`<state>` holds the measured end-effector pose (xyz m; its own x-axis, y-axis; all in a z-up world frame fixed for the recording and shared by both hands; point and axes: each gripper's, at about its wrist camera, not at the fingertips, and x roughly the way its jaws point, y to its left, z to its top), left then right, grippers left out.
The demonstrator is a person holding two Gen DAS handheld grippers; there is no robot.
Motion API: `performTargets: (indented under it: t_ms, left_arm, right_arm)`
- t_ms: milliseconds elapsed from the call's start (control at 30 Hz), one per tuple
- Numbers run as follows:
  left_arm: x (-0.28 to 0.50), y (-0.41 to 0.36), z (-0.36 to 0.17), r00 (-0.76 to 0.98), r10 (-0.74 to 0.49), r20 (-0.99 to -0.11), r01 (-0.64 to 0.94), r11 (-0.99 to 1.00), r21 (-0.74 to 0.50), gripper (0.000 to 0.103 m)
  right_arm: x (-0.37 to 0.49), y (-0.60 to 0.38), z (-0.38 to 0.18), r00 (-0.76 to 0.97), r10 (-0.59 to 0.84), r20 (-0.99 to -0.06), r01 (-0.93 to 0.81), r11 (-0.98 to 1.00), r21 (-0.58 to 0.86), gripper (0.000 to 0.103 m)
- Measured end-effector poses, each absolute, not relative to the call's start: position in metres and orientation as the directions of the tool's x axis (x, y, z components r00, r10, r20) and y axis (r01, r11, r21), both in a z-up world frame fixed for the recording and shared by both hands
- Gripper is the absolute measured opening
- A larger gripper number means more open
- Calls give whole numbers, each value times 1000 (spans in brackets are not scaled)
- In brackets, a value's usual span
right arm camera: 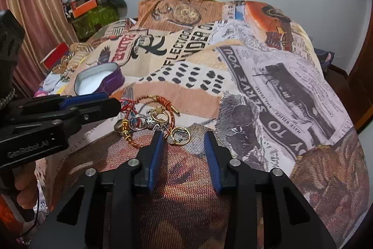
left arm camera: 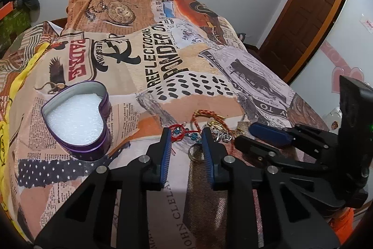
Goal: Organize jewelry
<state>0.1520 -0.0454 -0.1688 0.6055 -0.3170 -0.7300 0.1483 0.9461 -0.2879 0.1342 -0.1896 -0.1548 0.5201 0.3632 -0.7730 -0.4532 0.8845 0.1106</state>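
A pile of jewelry (right arm camera: pixel 151 119) lies on the printed bedspread: red and gold cord bracelets, several gold and silver rings, a chain. It also shows in the left wrist view (left arm camera: pixel 209 127). A purple heart-shaped tin (left arm camera: pixel 77 118) with white foam inside stands open to the left; it also shows in the right wrist view (right arm camera: pixel 99 82). My left gripper (left arm camera: pixel 185 132) is open, its fingers straddling a red cord piece (left arm camera: pixel 178 132) and a ring (left arm camera: pixel 194 152). My right gripper (right arm camera: pixel 183 134) is open, with a gold ring (right arm camera: pixel 180 137) between its fingertips.
The bedspread (left arm camera: pixel 186 62) covers a humped bed with a pillow at the far end. A wooden door (left arm camera: pixel 310 15) is at the right. Boxes and clothes (right arm camera: pixel 91 8) are piled by a curtain at the far left.
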Motion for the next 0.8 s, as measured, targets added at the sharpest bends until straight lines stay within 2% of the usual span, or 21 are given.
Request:
performTargets:
  t_ms: [167, 333, 633, 667, 800]
  left_arm:
    - [155, -48, -171, 592, -341, -730, 160, 938, -308, 21]
    - [160, -50, -176, 577, -352, -737, 152, 933, -327, 15]
    - [166, -57, -183, 551, -363, -751, 142, 928, -344, 13]
    - [167, -56, -184, 547, -367, -752, 138, 926, -351, 13]
    - [170, -54, -187, 531, -384, -755, 119, 916, -383, 13]
  right_arm:
    - [136, -188, -158, 511, 368, -777, -460, 881, 115, 17]
    - [136, -189, -158, 515, 377, -770, -464, 878, 120, 17]
    - [134, -194, -155, 528, 387, -756, -446, 884, 141, 17]
    - [134, -195, -155, 527, 389, -756, -446, 883, 144, 7]
    - [134, -197, -154, 530, 390, -753, -438, 886, 151, 8]
